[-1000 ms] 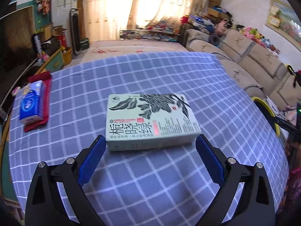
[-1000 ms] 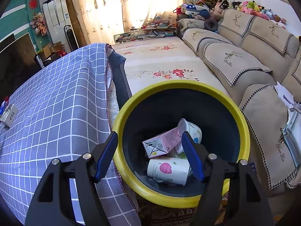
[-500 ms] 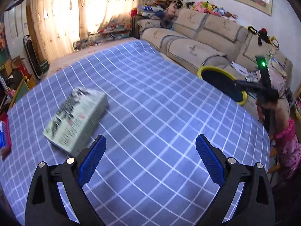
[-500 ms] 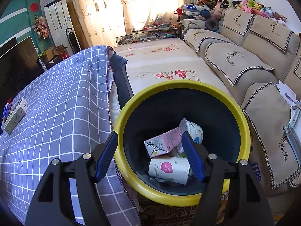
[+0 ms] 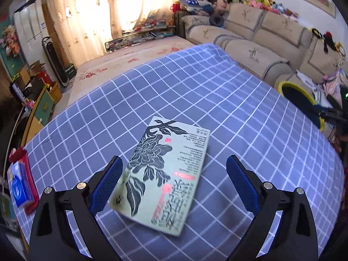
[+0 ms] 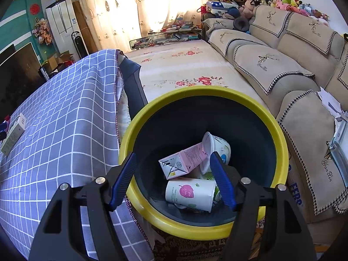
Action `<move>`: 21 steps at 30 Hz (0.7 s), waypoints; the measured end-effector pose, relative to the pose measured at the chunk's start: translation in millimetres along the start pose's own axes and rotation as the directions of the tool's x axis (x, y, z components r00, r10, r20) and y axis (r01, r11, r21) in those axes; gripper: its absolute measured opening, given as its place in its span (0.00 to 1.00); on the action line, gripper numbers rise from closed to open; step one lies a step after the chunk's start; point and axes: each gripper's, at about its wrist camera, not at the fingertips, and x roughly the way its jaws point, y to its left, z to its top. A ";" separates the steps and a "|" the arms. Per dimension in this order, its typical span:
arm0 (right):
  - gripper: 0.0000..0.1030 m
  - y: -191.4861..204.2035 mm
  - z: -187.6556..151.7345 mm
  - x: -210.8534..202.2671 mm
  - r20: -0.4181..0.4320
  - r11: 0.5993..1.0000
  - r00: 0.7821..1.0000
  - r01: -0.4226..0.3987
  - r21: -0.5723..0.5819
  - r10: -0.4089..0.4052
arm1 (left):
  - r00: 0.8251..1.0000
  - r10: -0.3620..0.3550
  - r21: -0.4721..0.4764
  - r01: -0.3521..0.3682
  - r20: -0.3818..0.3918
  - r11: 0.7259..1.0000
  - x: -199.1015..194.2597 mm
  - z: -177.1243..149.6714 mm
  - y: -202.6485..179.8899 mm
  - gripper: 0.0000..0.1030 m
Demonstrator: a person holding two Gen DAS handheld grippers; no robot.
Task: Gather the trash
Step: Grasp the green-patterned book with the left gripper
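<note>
My left gripper is open and empty, low over the checked blue tablecloth. A pale green book lies flat between its blue fingers, slightly blurred. My right gripper is open and empty above the yellow-rimmed bin beside the table. In the bin lie a pink carton, a white cup with a pink leaf and a white tub. The bin also shows far right in the left wrist view.
A blue tissue pack on a red cloth lies at the table's left edge. A beige sofa stands right of the bin. The book shows at the table's far left in the right wrist view. Floral rug lies beyond.
The left gripper swung right, then back toward the book, which now lies lengthwise between its fingers. The right gripper has barely moved above the bin.
</note>
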 end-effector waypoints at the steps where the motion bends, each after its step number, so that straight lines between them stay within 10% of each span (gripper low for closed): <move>1: 0.64 0.5 0.9 0.1 0.000 1.000 1.000 0.003 0.001 -0.003 | 1.000 -0.002 0.006 0.002 -0.006 1.000 3.7 0.3 0.1 0.92; 21: 0.64 13.1 1.9 2.9 -0.008 1.000 1.000 -0.017 -0.017 0.016 | 0.995 0.078 -0.007 -0.078 -0.055 0.997 23.8 -11.8 -6.8 0.78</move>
